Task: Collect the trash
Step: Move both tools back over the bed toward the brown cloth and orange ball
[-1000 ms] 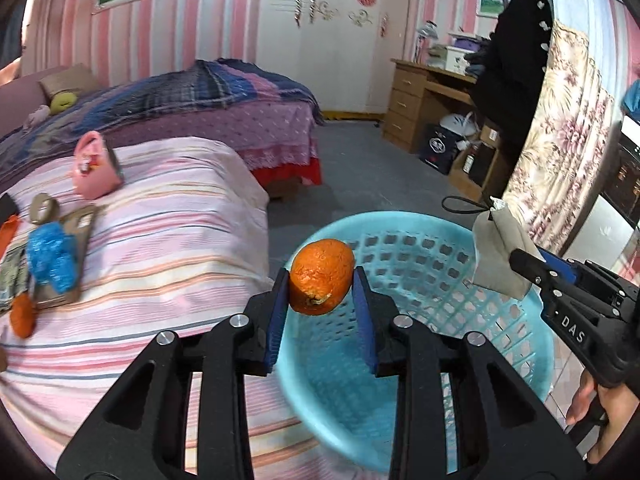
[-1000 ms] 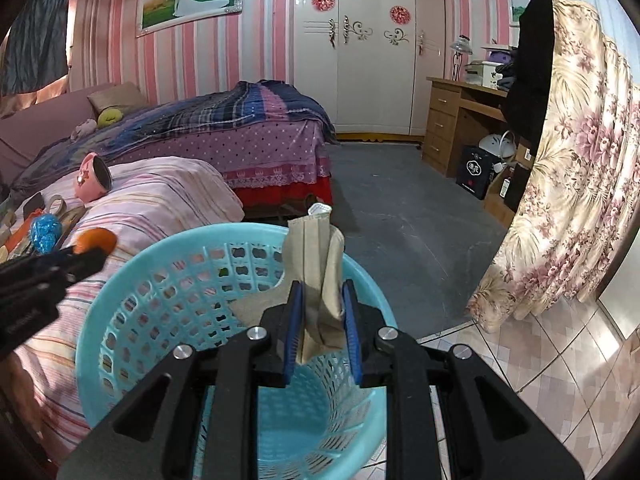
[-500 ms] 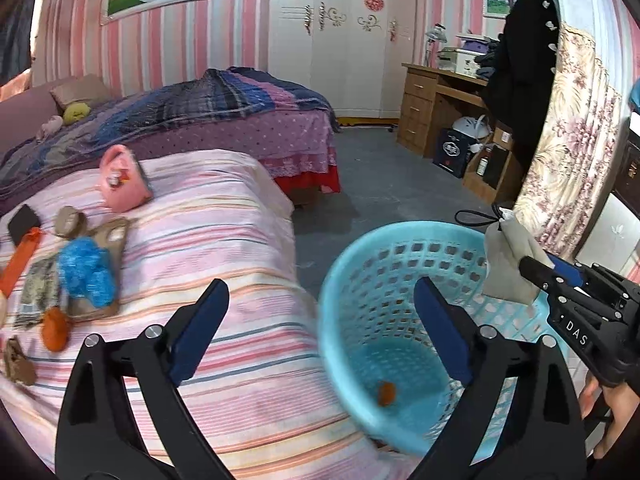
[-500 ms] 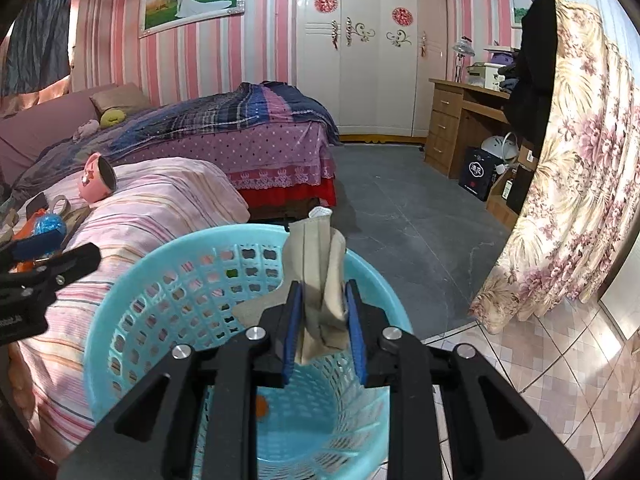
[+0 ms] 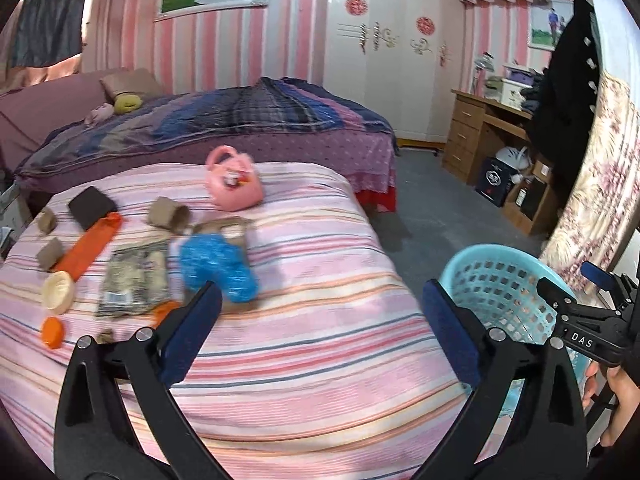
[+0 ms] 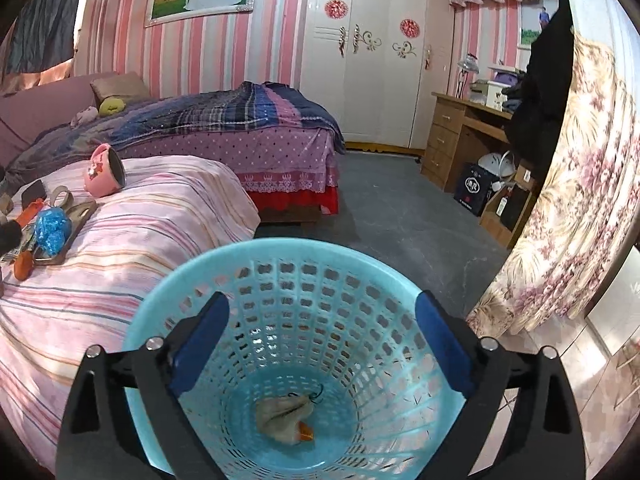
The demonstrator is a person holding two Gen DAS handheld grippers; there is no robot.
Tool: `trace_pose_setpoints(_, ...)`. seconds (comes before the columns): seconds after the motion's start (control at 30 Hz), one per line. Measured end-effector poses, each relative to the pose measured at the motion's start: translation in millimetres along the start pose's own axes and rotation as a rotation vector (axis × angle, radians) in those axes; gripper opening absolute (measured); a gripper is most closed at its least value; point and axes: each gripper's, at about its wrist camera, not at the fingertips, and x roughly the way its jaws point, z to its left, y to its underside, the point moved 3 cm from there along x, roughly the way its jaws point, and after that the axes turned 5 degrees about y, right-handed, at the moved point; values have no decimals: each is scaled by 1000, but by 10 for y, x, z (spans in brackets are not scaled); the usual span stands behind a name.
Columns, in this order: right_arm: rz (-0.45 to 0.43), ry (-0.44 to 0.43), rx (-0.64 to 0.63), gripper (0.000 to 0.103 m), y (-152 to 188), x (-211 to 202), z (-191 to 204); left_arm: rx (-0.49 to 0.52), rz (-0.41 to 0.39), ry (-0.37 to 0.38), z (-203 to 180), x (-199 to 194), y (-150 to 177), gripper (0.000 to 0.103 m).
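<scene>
A light blue plastic basket [image 6: 304, 256] stands on the floor beside the striped bed [image 5: 320, 320]. At its bottom lie a tan wrapper [image 6: 282, 414] and a piece of orange peel [image 6: 306, 436]. My right gripper [image 6: 318, 344] is open and empty, right above the basket. My left gripper [image 5: 320, 328] is open and empty over the bed. Trash lies on the bed at the left: a blue crumpled bag [image 5: 218, 262], an orange wrapper [image 5: 90, 248], cardboard tubes [image 5: 168, 214], a printed packet [image 5: 134, 276], an orange cap [image 5: 53, 332]. The basket also shows in the left wrist view [image 5: 500, 276].
A pink mug [image 5: 234, 180] lies on the bed among the trash. A second bed with a plaid blanket [image 6: 224, 120] stands behind. A wooden desk [image 6: 464, 136] and a floral curtain [image 6: 568, 200] stand to the right, with grey floor [image 6: 400, 216] between.
My left gripper opened, dropped the orange peel into the basket, and swung left over the bed. My right gripper opened and the tan wrapper fell into the basket.
</scene>
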Motion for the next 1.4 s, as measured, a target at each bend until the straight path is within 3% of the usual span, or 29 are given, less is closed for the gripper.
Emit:
trace_pose_setpoints(0.37, -33, -87, -28, 97, -195, -180, 786, -19, -41, -102, 774, -423, -34, 97)
trace_pose_setpoints(0.63, -38, -155, -79, 97, -228, -278, 1492, -77, -46, -194, 1485, -601, 163, 97)
trace_pose_setpoints(0.77, -34, -183, -96, 97, -206, -317, 1751, -50, -30, -242, 1777, -636, 262, 97)
trace_pose_setpoints(1.4, 1, -338, -135, 97, -43, -510, 2825, -165, 27, -327, 2829, -757, 620, 97)
